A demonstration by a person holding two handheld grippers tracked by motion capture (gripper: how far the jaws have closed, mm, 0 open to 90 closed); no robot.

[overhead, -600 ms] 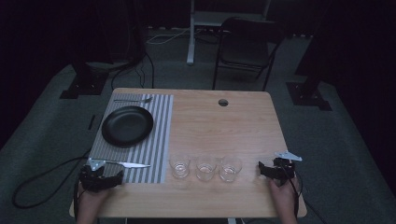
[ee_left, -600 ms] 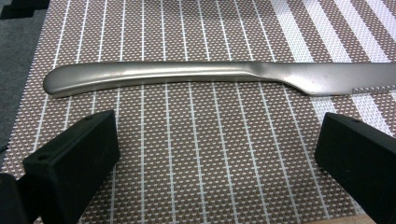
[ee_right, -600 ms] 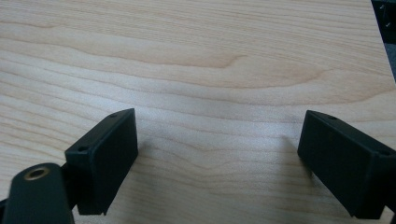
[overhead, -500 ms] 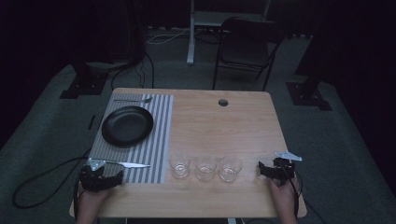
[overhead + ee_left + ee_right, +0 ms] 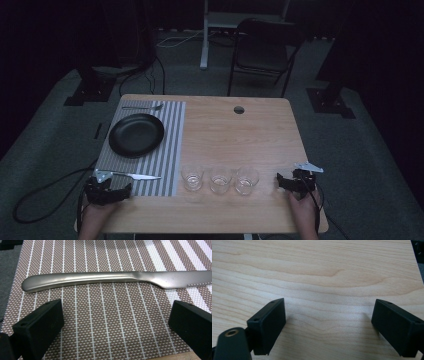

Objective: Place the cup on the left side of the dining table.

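A steel table knife (image 5: pixel 112 280) lies flat across the striped placemat (image 5: pixel 105 322), handle to the left in the left gripper view. My left gripper (image 5: pixel 117 322) stands open just short of the knife, its jaws wide apart with only mat between them. From above, the knife (image 5: pixel 137 175) rests at the mat's near edge beside my left gripper (image 5: pixel 107 192). My right gripper (image 5: pixel 290 182) sits at the table's near right, and in its own view the right gripper (image 5: pixel 329 322) is open over bare wood.
A black plate (image 5: pixel 136 135) sits on the placemat (image 5: pixel 167 150), with a fork (image 5: pixel 142 107) beyond it. Three clear glasses (image 5: pixel 220 179) stand in a row near the front edge. The wooden table (image 5: pixel 240 135) has a cable hole (image 5: pixel 239 109). A folding chair (image 5: pixel 262 55) stands behind.
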